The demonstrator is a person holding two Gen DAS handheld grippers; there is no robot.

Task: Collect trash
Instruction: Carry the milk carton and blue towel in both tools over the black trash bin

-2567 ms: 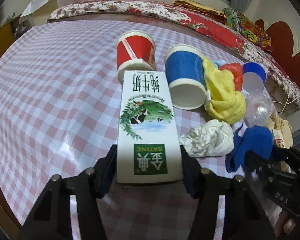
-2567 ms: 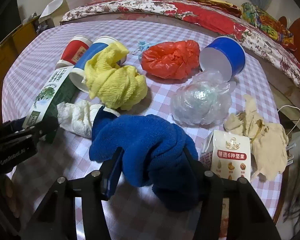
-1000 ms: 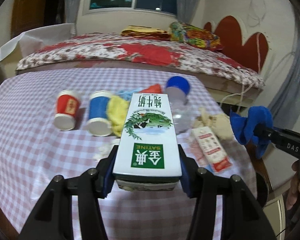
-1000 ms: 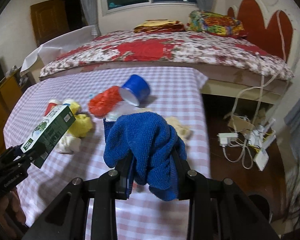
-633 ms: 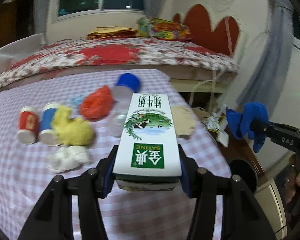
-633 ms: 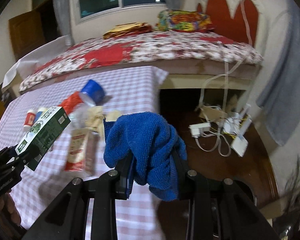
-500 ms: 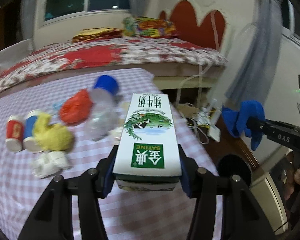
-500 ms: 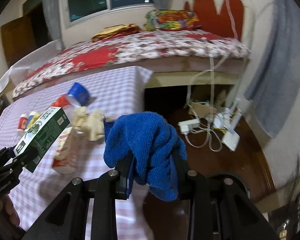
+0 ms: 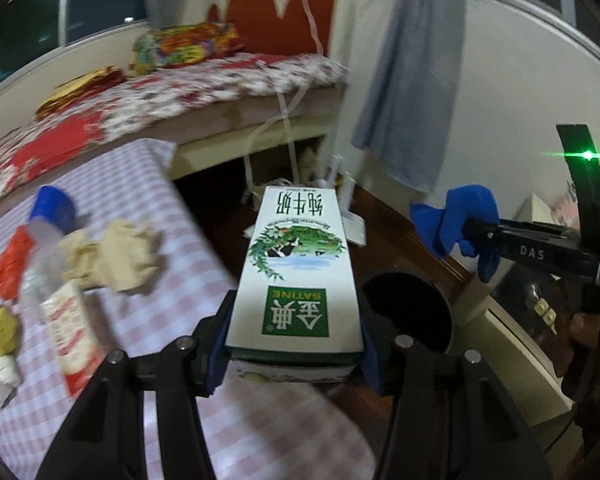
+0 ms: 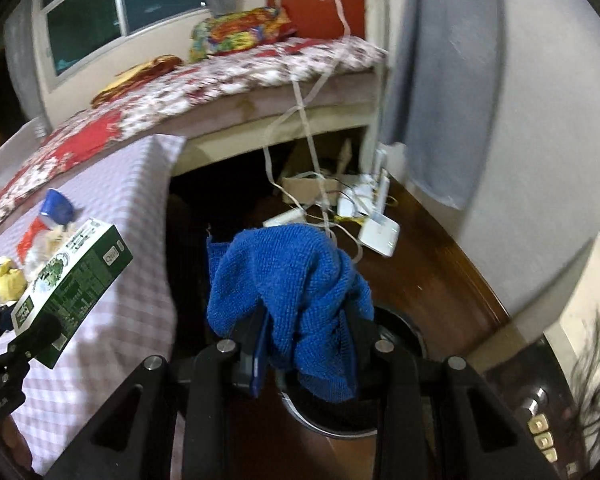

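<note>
The left gripper [image 9: 294,354] has its jaws clamped on a rectangular white and green cardboard milk carton [image 9: 298,272], held flat in the air past the right edge of the checked pink tablecloth [image 9: 160,308]. The right gripper [image 10: 304,350] pinches a crumpled blue terry cloth [image 10: 288,292], which hangs above the round black bin [image 9: 410,314] on the dark wooden floor [image 10: 432,280]. A crumpled beige paper [image 9: 112,256] lies near the tablecloth's edge.

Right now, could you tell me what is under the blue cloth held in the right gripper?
Below the blue cloth in the right gripper lies a round dark bin on the floor. The cloth covers most of its opening, so its contents cannot be seen.
</note>
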